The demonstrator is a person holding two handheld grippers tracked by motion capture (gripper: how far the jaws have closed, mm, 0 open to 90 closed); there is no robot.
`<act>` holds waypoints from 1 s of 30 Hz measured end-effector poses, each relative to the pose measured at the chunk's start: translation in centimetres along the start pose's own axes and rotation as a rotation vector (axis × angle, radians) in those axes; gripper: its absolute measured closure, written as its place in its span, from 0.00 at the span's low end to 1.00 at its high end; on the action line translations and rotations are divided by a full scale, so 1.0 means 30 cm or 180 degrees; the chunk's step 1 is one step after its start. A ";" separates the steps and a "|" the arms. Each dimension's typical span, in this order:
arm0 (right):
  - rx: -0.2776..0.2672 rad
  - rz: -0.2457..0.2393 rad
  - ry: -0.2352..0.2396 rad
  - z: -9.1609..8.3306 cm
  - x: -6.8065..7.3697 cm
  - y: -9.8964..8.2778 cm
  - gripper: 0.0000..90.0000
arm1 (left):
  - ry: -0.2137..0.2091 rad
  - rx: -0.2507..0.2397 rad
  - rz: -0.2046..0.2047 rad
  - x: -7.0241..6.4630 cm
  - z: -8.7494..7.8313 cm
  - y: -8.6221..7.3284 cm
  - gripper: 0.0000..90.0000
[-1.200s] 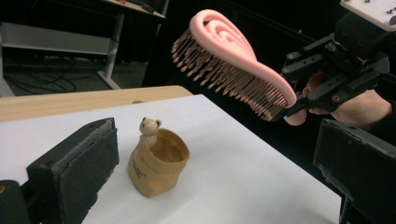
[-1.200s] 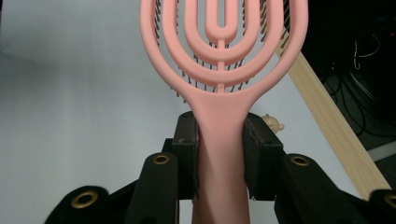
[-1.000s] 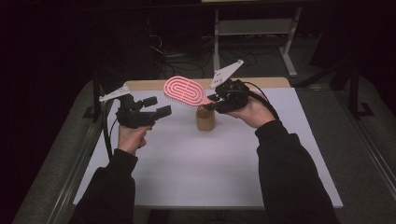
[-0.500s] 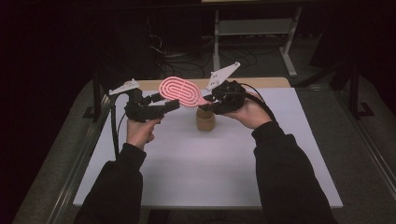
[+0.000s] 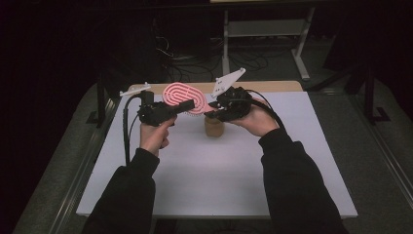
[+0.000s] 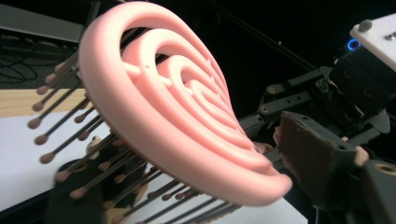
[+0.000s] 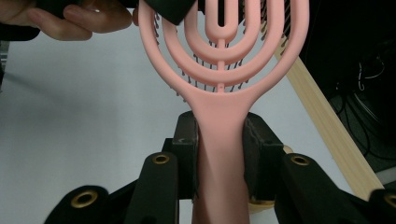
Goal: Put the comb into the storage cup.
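Note:
A pink hairbrush [image 5: 181, 93] with an oval ringed head hangs over the white table [image 5: 219, 185]. My right gripper [image 5: 210, 108] is shut on its handle [image 7: 219, 140], one pad on each side. My left gripper [image 5: 187, 105] comes in from the left and its jaws have just been closing on the brush head [image 6: 187, 107]. One jaw lies against the head's smooth back and the other among the dark bristles [image 6: 60, 126]. A small brown jar [image 5: 214, 127] stands on the table just below the brush.
A pale wooden strip [image 5: 272, 87] runs along the table's far edge. Beyond it, in the dark, are floor cables [image 5: 195, 63] and a metal rack [image 5: 263, 29]. Metal rails run down both sides of the table.
My left gripper has moved right, up to the brush head, and its jaws have closed in on it. The right hand has shifted the brush slightly left, still held by its handle.

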State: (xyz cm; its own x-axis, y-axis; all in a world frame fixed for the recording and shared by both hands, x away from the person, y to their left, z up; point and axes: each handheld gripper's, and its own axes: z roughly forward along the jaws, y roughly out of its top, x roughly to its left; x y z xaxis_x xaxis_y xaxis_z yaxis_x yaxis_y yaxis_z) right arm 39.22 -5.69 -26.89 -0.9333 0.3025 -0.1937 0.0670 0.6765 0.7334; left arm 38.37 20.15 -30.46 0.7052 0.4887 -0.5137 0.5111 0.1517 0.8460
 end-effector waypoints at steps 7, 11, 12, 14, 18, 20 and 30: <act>0.0029 0.0015 -0.0060 0.006 0.002 -0.011 0.75 | -0.0110 -0.0086 -0.0238 0.009 0.005 0.002 0.48; 0.0033 0.0023 -0.0141 0.009 0.000 -0.011 0.75 | -0.0244 -0.0106 -0.0419 0.026 0.016 0.002 0.54; 0.0027 0.0025 -0.0155 0.010 -0.001 -0.012 0.75 | -0.0251 -0.0105 -0.0424 0.028 0.017 0.002 0.55; 0.0021 0.0031 -0.0165 0.009 -0.003 -0.014 0.75 | -0.0220 -0.0133 -0.0387 0.027 0.017 0.002 0.58; 0.0009 0.0060 -0.0176 0.008 -0.005 -0.015 0.76 | -0.0184 -0.0204 -0.0272 0.013 0.017 0.003 0.66; -0.0005 0.0057 -0.0186 0.010 -0.005 -0.016 0.77 | -0.0220 -0.0218 -0.0229 0.006 0.020 0.004 0.70; -0.0035 0.0191 -0.0120 0.017 -0.014 -0.034 0.75 | -0.0120 -0.0112 -0.0025 -0.011 0.037 0.011 0.70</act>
State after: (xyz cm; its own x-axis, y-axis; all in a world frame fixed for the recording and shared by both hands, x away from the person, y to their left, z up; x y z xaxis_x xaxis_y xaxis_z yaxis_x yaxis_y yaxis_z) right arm 39.71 -6.16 -27.89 -0.9137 0.3675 -0.1736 0.1183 0.6492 0.7514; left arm 38.86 19.07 -30.19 0.7195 0.4549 -0.5248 0.4995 0.1859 0.8461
